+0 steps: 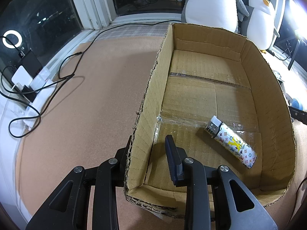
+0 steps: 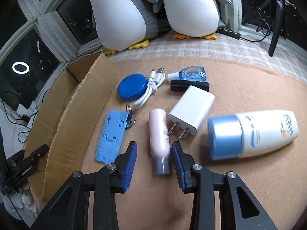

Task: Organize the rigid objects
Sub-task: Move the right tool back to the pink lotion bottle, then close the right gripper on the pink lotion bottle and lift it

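My left gripper (image 1: 148, 140) is shut on the near left wall of an open cardboard box (image 1: 272, 95), one finger outside the wall and one inside. A white patterned lighter (image 1: 232, 141) lies on the box floor. My right gripper (image 2: 154, 144) hangs open over the tan mat, its blue pads on either side of a pink tube bottle (image 2: 158, 132) with a grey cap, not touching it. Beside the bottle lie a white plug charger (image 2: 193, 105), a white sunscreen bottle (image 2: 259, 132) with a blue cap, and a blue phone stand (image 2: 110, 136).
Farther back lie a blue round lid (image 2: 131, 88), a coiled white USB cable (image 2: 151, 88), a black stick (image 2: 189, 85) and a small blue dispenser (image 2: 189, 73). The box (image 2: 76, 105) stands left of them. Two plush penguins (image 2: 122, 13) sit by the window. Cables (image 1: 63, 71) trail on the left.
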Action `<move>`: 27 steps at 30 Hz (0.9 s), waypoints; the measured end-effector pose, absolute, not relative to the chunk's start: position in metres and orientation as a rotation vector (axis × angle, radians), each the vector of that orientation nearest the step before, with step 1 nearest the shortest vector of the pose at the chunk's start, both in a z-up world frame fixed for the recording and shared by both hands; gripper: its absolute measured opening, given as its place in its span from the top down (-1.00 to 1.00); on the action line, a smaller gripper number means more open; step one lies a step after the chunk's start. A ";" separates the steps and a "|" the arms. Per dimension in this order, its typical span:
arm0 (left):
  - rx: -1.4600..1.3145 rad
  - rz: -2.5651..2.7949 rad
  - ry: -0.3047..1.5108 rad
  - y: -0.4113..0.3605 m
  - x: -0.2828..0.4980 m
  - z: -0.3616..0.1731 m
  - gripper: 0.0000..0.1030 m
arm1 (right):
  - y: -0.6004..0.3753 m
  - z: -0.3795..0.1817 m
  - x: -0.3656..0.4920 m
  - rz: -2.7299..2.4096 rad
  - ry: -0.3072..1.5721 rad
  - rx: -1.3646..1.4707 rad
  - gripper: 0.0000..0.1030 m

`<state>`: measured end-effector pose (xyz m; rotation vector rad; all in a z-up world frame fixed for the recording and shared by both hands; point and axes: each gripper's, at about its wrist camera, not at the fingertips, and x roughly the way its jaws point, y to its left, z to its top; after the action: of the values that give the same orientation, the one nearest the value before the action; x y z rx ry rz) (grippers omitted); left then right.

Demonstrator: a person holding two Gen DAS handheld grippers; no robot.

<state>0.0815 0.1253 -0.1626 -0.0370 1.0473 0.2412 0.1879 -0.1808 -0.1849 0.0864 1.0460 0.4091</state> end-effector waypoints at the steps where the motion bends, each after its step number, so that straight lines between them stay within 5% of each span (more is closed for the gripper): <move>1: -0.037 0.241 1.047 0.125 0.082 -0.163 0.45 | -0.179 -0.185 0.190 0.405 1.043 0.078 0.38; 10: -0.036 0.242 1.047 0.125 0.082 -0.163 0.45 | -0.168 -0.187 0.195 0.391 1.034 -0.005 0.64; 27: -0.035 0.242 1.047 0.125 0.081 -0.163 0.45 | -0.158 -0.185 0.174 0.381 1.024 -0.073 0.65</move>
<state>0.0814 0.1249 -0.1627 -0.0350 1.0468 0.2418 0.1738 -0.1577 -0.1852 -0.0729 1.0243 0.3812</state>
